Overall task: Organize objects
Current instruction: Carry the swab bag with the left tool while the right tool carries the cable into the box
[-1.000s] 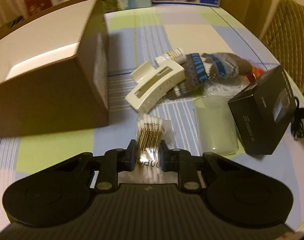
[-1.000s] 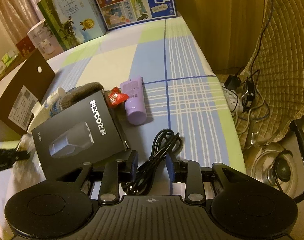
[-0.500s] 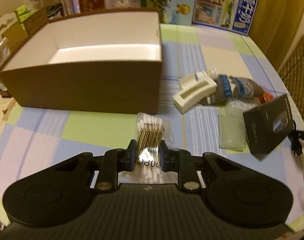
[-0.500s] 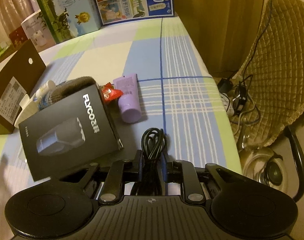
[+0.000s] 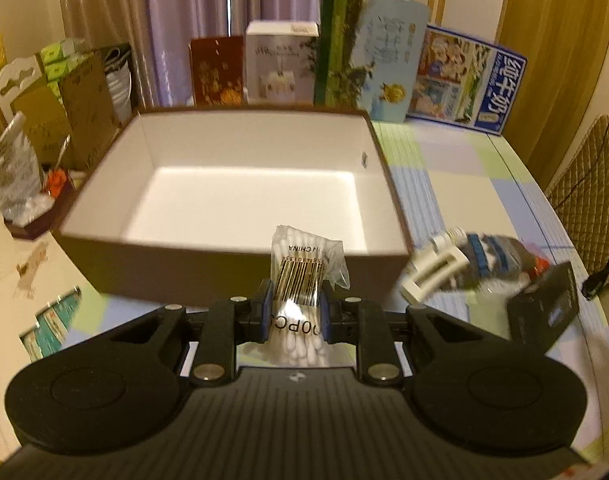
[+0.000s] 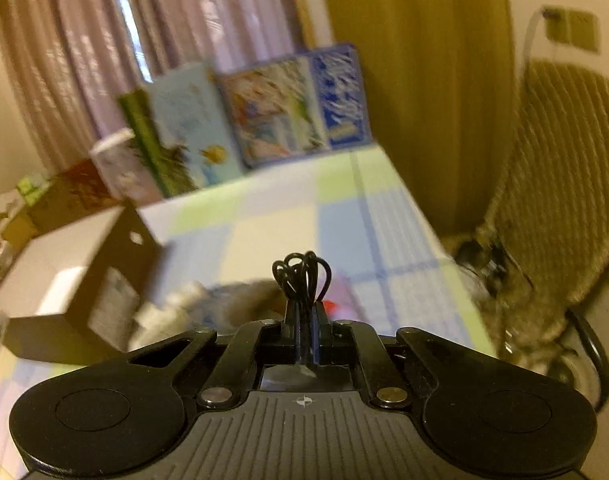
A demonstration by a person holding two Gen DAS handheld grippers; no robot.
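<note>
My left gripper (image 5: 294, 298) is shut on a clear bag of cotton swabs (image 5: 304, 264) with a barcode, held in the air just in front of the near wall of a big brown box (image 5: 232, 256) with a white, bare inside. My right gripper (image 6: 304, 312) is shut on a coiled black cable (image 6: 302, 272), lifted above the table; its loops stick up past the fingertips. The same brown box (image 6: 64, 280) shows at the left of the right wrist view, blurred.
Right of the box lie a cream hair clip (image 5: 432, 272), a knitted glove (image 5: 492, 252) and a black product box (image 5: 544, 304) on the checked tablecloth (image 5: 456, 184). Cartons (image 5: 368, 52) stand along the back edge. A wicker chair (image 6: 564, 180) stands off the table's right side.
The left gripper rose and swung left with the swab bag, bringing the box's inside into view. The right gripper closed on the cable and lifted it off the table.
</note>
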